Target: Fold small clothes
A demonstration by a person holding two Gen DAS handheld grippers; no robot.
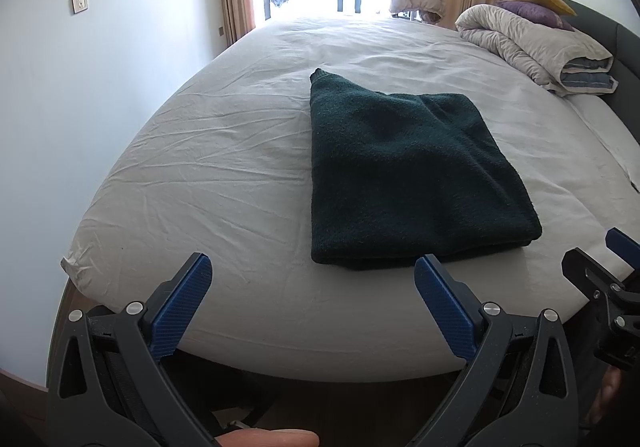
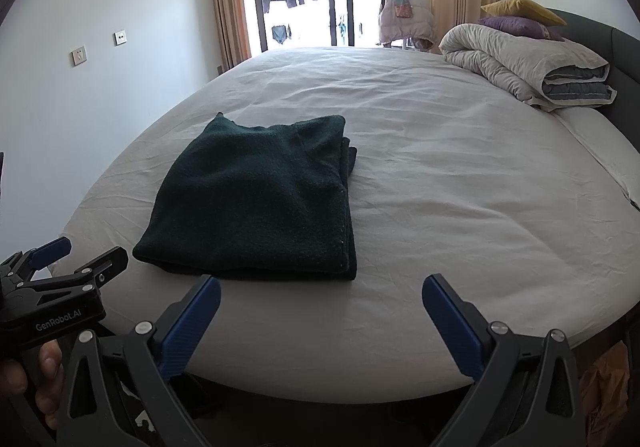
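The left gripper [image 1: 314, 271] stands spread wide, its blue ribbed pads [image 1: 182, 303] well apart and grasping nothing; it is held above the near edge of the bed [image 1: 224, 151], short of the cloth. The right gripper [image 2: 322, 293] is likewise released, jaws wide, empty, and touches nothing. Each device appears at the margin of the other's view: the right gripper at the right edge of the left wrist view, the left gripper at the lower left of the right wrist view, with the person's left hand [image 2: 28, 375] wrapped around its black body marked "GenRobot.AI". Both point forward along the bed, roughly level and side by side. The folded dark green garment [image 1: 404, 175] lies flat on the bed just beyond the fingertips, between the two grippers; it is a thick, fuzzy knit, folded into a rough rectangle with stacked layers showing at its near edge. The sheet [image 2: 440, 187] is pale and lightly creased. A rolled grey quilt [image 2: 520, 67] lies at the far right by the headboard, with a purple cushion [image 2: 516, 25] and a yellow cushion [image 2: 520, 7] behind it.
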